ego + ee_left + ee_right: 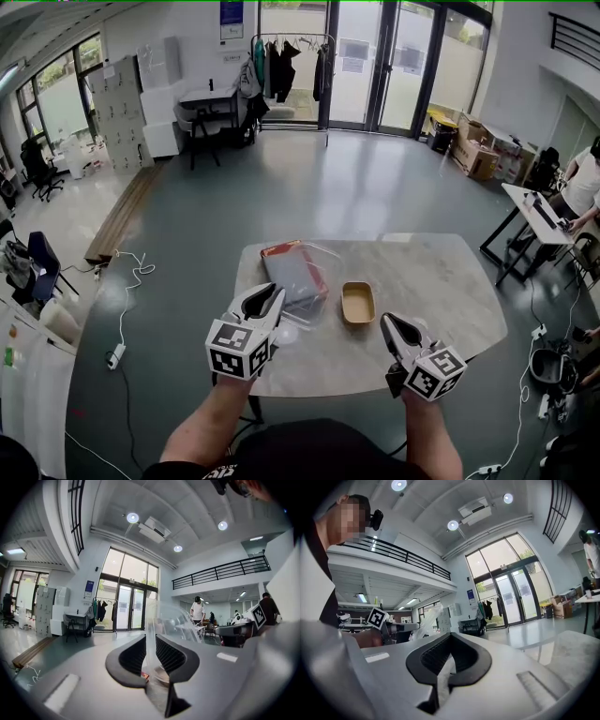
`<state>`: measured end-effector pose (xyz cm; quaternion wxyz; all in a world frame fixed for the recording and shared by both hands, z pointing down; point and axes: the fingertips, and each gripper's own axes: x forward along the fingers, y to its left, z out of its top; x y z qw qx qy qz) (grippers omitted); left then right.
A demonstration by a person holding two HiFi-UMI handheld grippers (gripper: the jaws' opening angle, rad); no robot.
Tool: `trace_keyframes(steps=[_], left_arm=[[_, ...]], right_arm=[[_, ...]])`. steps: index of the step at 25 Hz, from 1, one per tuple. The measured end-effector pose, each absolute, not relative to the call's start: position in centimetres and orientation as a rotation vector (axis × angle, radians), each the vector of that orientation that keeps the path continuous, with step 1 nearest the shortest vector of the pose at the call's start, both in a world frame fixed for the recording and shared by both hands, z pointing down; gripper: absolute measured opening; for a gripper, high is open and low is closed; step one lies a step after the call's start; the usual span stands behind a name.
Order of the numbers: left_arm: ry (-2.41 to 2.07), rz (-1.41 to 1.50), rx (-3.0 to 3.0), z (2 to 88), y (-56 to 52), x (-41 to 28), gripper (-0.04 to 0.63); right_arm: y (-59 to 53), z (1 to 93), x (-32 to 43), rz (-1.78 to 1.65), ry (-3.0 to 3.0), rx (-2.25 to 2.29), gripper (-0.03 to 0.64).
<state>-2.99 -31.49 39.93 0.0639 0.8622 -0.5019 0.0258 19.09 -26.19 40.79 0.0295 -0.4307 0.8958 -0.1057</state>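
Observation:
My left gripper [273, 293] is over the near left part of the marble table [441, 281], shut on the thin edge of a clear plastic lid [174, 620] that stands up between its jaws. Just beyond it lies a flat container with an orange-red rim [294, 271] and grey contents. A small tan tray [357, 303] sits to its right, empty. My right gripper [387, 323] hovers near the table's front, right of the tan tray, jaws closed with nothing between them. In the right gripper view [450, 645] only pale table shows behind the tips.
A person [585, 183] sits at a desk [536, 212] to the right. Cardboard boxes [476, 156] stand at the back right and a clothes rack [286, 64] by the glass doors. A cable and power strip [118, 353] lie on the floor at left.

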Motion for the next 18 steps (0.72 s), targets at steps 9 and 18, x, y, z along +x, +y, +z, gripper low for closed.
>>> trace_keyframes(steps=[9,18], left_arm=[[-1.491,0.068,2.588,40.0,-31.9,-2.8,0.066],[-1.478,0.083,2.579,40.8,-31.8,-2.8,0.066]], right_arm=[[-25.8,40.8,19.3,-0.334,2.762,-1.358,0.012],[-25.2,41.7,19.8,-0.365,2.747,-1.395,0.012]])
